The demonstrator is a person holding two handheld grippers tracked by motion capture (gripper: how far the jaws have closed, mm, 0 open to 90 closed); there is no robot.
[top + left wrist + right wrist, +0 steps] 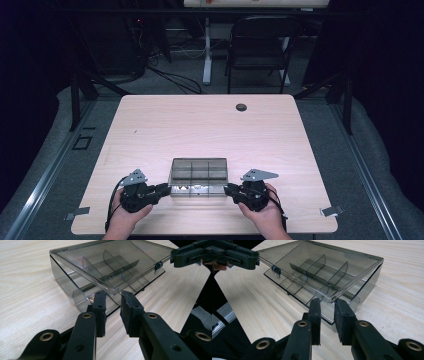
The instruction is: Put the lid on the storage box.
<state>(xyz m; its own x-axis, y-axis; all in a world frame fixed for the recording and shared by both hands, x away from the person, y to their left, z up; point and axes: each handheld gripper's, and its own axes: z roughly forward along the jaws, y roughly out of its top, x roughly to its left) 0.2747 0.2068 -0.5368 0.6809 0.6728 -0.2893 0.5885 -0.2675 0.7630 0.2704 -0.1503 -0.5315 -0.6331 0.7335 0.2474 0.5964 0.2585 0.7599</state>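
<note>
A smoky clear compartment box [199,175] sits near the table's front edge, with its lid [117,260] tilted up off the base along the near side. Dividers show through the lid [352,262]. My left gripper [112,296] meets the lid's front left corner, which sits wedged between the pad tips. At the front right corner my right gripper [327,302] holds the lid the same way. From above, the left gripper [167,188] and right gripper [228,189] point inward at the box's two front corners. Each gripper view also shows the other gripper's tip, right [175,258] and left [254,260], at the lid edge.
The light wood table [200,125] stretches bare behind the box, with a dark cable grommet [241,107] near its far edge. Small latches hang from the lid's front edge [157,265]. A black folding chair [260,45] stands beyond the table.
</note>
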